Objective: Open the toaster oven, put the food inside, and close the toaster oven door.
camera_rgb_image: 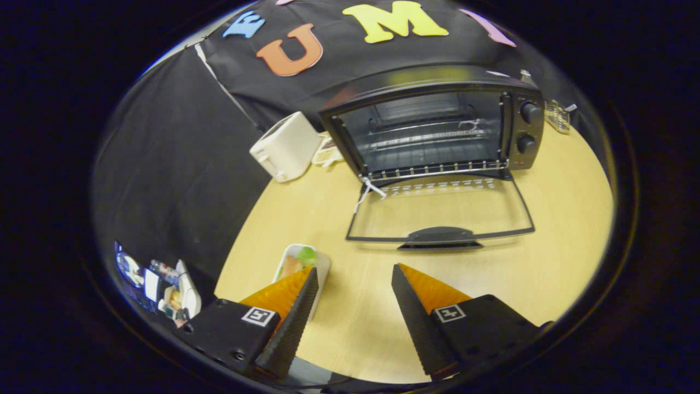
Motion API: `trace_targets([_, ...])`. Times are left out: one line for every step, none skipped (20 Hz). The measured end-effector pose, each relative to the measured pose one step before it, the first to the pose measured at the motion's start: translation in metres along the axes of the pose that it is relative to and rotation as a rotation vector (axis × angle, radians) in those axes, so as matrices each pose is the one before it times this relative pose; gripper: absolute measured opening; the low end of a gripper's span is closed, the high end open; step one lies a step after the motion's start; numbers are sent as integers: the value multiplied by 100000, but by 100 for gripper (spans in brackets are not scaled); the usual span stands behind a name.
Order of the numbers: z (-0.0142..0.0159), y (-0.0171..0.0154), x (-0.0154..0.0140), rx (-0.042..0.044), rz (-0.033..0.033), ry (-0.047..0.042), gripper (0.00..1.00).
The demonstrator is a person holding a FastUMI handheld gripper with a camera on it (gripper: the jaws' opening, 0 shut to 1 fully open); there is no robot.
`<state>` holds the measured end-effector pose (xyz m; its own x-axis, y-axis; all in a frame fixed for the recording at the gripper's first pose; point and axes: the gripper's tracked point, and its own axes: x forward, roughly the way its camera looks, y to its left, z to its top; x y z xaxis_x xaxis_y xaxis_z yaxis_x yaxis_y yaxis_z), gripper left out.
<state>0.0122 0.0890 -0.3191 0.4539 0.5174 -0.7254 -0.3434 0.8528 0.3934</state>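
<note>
Judging progress: we think the first step is done, because the toaster oven (pixel 432 128) stands with its door (pixel 440 210) folded down flat on the table (pixel 558 230).
Left to do: we still must put the food inside and close the door.
Gripper (pixel 354 282): its fingers are spread wide and grasp nothing; only bare table lies between them.
Food: it sits in a small white tray (pixel 322 262) on the table, just ahead of the left finger and partly hidden behind it, well apart from the oven.
Oven: a dark metal box with a wire rack (pixel 432 141) inside and two round knobs (pixel 528 127).
Door: clear glass in a thin dark frame, with a curved handle (pixel 440 236).
Table: pale, smooth wood look.
Neighbour: a white rounded toaster (pixel 285 146) beside the oven.
</note>
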Motion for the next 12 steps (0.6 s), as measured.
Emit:
trace_targets([-853, 1578, -391, -1259, 5063, 2435, 89])
trace_targets([-620, 1192, -139, -1305, 3244, 1682, 88])
trace_targets([-785, 1137, 163, -2349, 2485, 1709, 87])
trace_targets([-534, 435, 243, -1732, 176, 1490, 86])
trace_targets([-420, 183, 355, -952, -596, 1111, 86])
trace_targets([-166, -93, 425, 146, -1219, 982, 86])
trace_targets([-31, -325, 401, 1301, -1753, 895, 86])
trace_targets([255, -257, 418, 2150, -1042, 454, 86])
trace_targets([293, -100, 419, 2980, -370, 531, 86])
trace_targets([149, 48, 325, 3382, 640, 1317, 86])
trace_targets([-149, 305, 261, 4047, 1763, 2212, 84])
trace_targets([-192, 346, 263, 3993, 2661, 2862, 82])
